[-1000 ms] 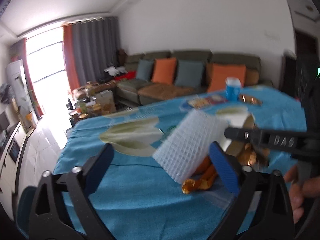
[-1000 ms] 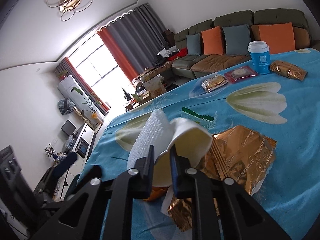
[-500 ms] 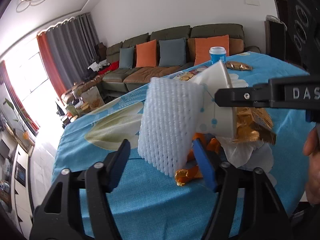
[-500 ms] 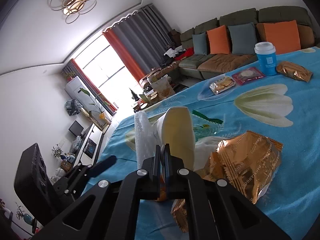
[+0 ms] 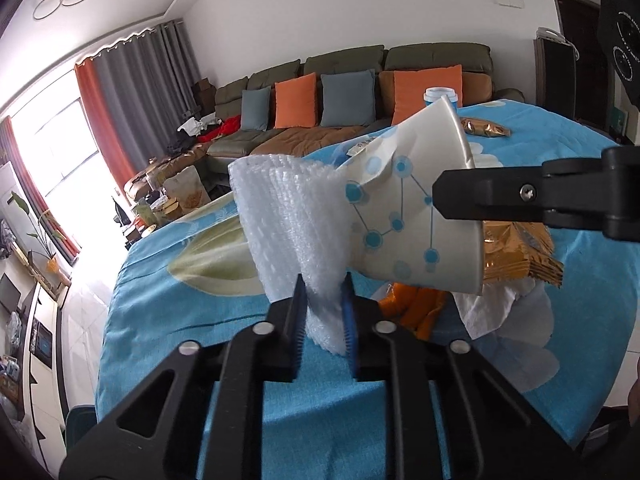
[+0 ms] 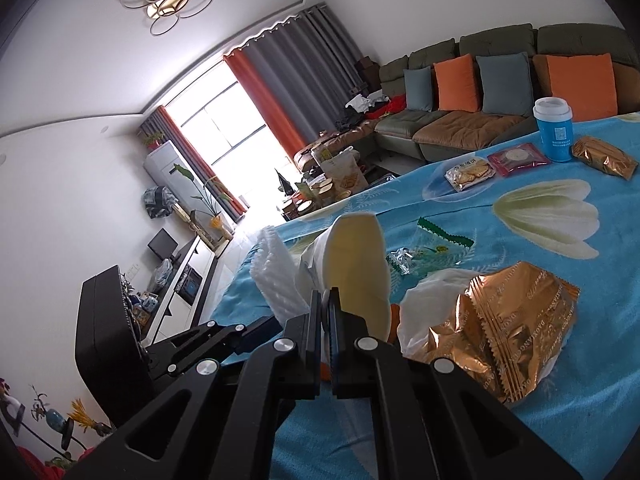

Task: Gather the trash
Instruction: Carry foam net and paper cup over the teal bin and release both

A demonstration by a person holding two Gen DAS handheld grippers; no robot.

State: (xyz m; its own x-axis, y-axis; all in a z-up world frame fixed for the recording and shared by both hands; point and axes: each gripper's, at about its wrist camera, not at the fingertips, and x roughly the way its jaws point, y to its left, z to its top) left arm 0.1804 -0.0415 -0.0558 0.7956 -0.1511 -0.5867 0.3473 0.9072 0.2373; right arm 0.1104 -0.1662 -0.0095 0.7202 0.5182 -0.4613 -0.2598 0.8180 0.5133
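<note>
Colours and patterns of the items on the worktop.

The crushed white paper cup (image 5: 404, 216) carries a blue pattern of dots joined by thin lines; its inside is pale cream (image 6: 358, 264). The white foam mesh sleeve (image 5: 292, 240) shows a regular grid of small cells. The crinkled foil snack wrapper (image 6: 508, 320) is metallic gold with dark lettering. The cloth-covered worktop (image 5: 192, 320) is turquoise blue, printed with large cream-white petals edged in olive green. The orange peel scraps (image 5: 412, 308) are bright orange; the crumpled tissue paper (image 5: 496, 312) is plain white. The lidded takeaway cup (image 6: 554, 128) is blue with a white lid. The left fingers (image 5: 348, 320) are faced in ribbed blue on a black frame.
</note>
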